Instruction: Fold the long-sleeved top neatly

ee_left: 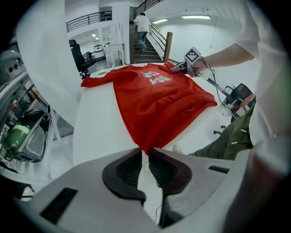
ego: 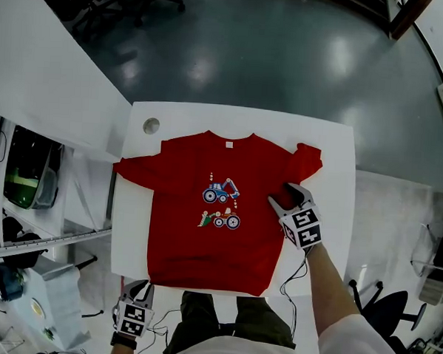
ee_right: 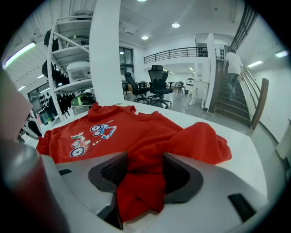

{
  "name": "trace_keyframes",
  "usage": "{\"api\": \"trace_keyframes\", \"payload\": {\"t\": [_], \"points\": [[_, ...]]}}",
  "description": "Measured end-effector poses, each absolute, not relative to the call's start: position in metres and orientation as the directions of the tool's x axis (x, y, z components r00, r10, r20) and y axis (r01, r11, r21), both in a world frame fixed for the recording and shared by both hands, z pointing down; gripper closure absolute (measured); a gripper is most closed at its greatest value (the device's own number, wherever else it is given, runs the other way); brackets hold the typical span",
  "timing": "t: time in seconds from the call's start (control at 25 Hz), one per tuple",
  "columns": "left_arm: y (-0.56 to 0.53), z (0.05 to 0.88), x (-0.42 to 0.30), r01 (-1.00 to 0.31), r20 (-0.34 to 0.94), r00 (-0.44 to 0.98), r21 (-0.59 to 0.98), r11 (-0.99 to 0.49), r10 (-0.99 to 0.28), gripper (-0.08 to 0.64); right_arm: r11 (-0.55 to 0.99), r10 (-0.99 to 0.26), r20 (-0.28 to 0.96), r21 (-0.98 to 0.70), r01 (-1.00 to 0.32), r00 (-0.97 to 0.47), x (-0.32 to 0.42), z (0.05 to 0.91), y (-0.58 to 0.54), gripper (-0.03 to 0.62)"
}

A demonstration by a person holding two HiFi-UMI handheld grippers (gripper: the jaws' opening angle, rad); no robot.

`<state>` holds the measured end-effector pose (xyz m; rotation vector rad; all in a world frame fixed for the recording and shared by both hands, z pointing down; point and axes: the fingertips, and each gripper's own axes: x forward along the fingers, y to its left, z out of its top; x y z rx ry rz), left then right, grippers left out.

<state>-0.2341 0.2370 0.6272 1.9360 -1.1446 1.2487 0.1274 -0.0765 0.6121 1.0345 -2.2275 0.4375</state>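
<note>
Your red long-sleeved top (ego: 196, 245) lies flat, print up, on the white surface (ego: 334, 141). Your right tool (ego: 285, 202) is clamped on a bunch of the top's fabric at its right side, just below the sleeve (ego: 305, 161) doubled back there. Your left tool (ego: 136, 286) hangs just off the top's near-left hem corner, its jaws a narrow slit apart and gripping nothing.

- I see the long-sleeved top (ego: 196, 241) solid red, w/ a blue/red/wht vehicle print (ego: 222, 202) on the chest.
- Table (ego: 334, 152): plain wht.
- Right gripper (ego: 283, 200): wht body, blk/wht square markers.
- Floor (ego: 287, 57): glossy grey.
</note>
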Motion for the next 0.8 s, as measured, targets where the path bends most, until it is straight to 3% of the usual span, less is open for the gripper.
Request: {"api": "trace_keyframes", "payload": {"t": [0.8], "points": [[0.165, 0.576, -0.22, -0.842, 0.831, 0.207, -0.118, -0.526, -0.517, 0.463, 0.64, -0.548, 0.684, -0.028, -0.768, -0.481, 0.127, 0.613, -0.076, 0.339]]}}
